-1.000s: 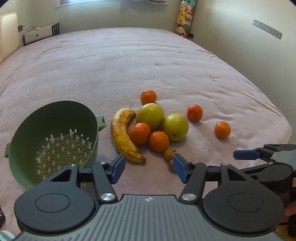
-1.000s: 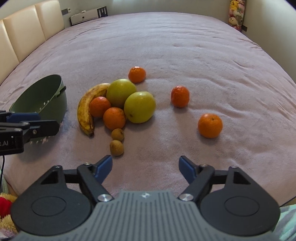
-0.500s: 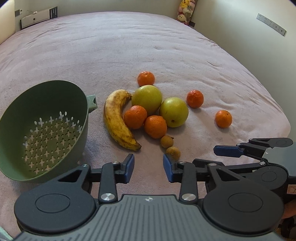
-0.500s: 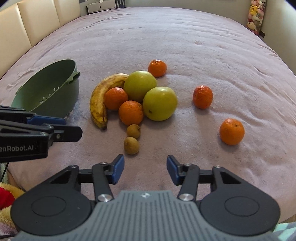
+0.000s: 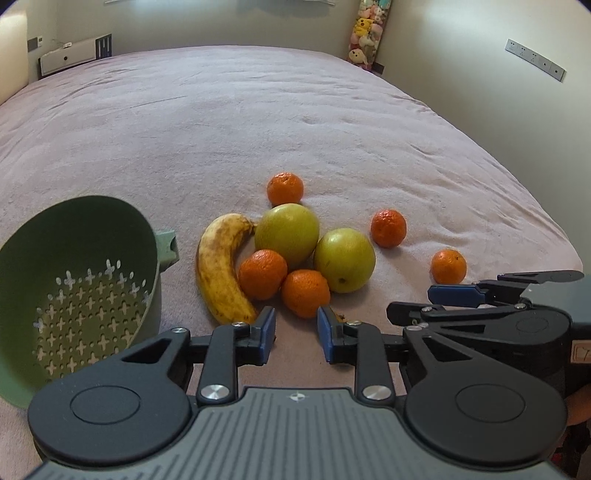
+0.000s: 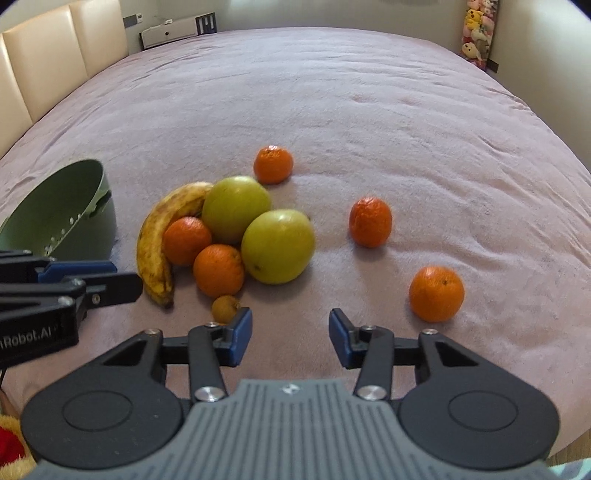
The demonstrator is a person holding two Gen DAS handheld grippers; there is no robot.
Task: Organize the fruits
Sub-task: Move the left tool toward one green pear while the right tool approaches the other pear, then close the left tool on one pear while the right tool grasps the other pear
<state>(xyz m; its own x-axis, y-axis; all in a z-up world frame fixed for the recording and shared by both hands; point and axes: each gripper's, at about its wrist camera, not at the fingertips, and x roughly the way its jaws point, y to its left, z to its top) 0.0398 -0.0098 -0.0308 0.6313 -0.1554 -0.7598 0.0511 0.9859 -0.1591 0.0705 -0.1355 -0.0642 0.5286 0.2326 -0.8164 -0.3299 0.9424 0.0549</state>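
Fruit lies on a mauve bedspread: a spotted banana (image 5: 221,273), two green apples (image 5: 287,232) (image 5: 344,260), several tangerines (image 5: 306,293) and a small brown fruit (image 6: 224,308). A green colander (image 5: 70,291) lies tilted at the left. My left gripper (image 5: 296,335) is open and empty, just short of the nearest tangerine; the small brown fruits are mostly hidden behind its right finger. My right gripper (image 6: 290,336) is open and empty, with the small brown fruit (image 6: 224,308) by its left fingertip.
The bed edge runs close on the right, past the outlying tangerine (image 6: 436,294). A cream headboard (image 6: 55,62) stands at the far left. Plush toys (image 5: 365,33) hang in the far corner. A red plush (image 6: 11,443) lies below the bed edge.
Both grippers have moved closer to the fruit pile. The left gripper's jaws have narrowed across the frames; the right gripper's narrowed, then held. The fruit and colander have not moved.
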